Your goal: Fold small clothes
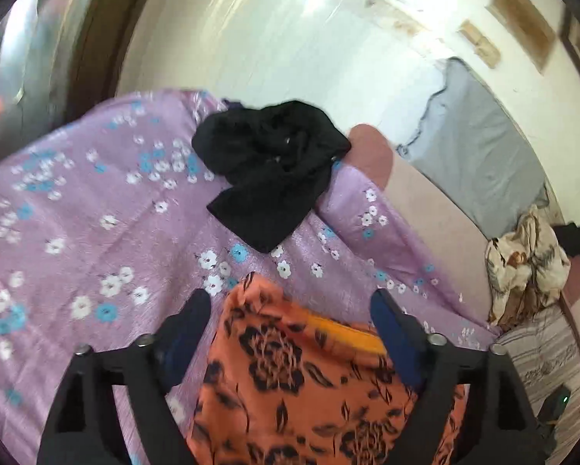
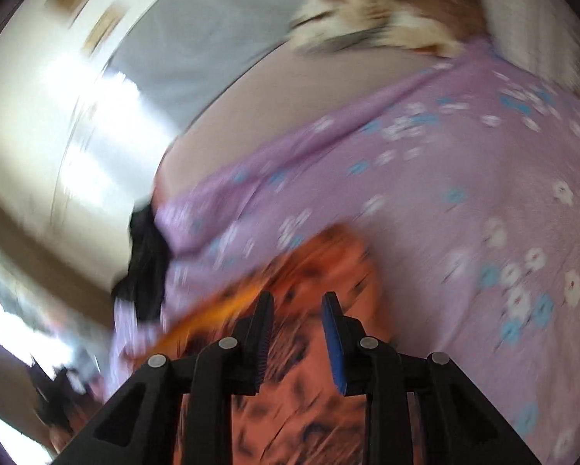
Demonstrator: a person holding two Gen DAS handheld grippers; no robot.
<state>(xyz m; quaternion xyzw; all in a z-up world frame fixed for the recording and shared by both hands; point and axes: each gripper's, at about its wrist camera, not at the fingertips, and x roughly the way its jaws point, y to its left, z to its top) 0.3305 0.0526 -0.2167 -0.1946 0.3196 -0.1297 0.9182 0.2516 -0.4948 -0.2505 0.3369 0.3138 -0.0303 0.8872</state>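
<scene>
An orange floral garment [image 1: 309, 383] lies on a lilac flowered bedspread [image 1: 96, 232], directly under both claws and running away from the left gripper [image 1: 290, 306] toward a crumpled black garment [image 1: 274, 170] further up the bed. The left gripper's jaws stand wide apart, astride the cloth's near end with its yellow trim [image 1: 348, 329] between them — nothing pinched. The right gripper [image 2: 296, 302], seen through heavy blur, shows its jaws parted by a narrow gap just above the same orange cloth, gripping nothing. Both tools tilt downward over the bed. The left looks better placed for the next pinch — its pads [image 1: 386, 321] already flank the hem.
</scene>
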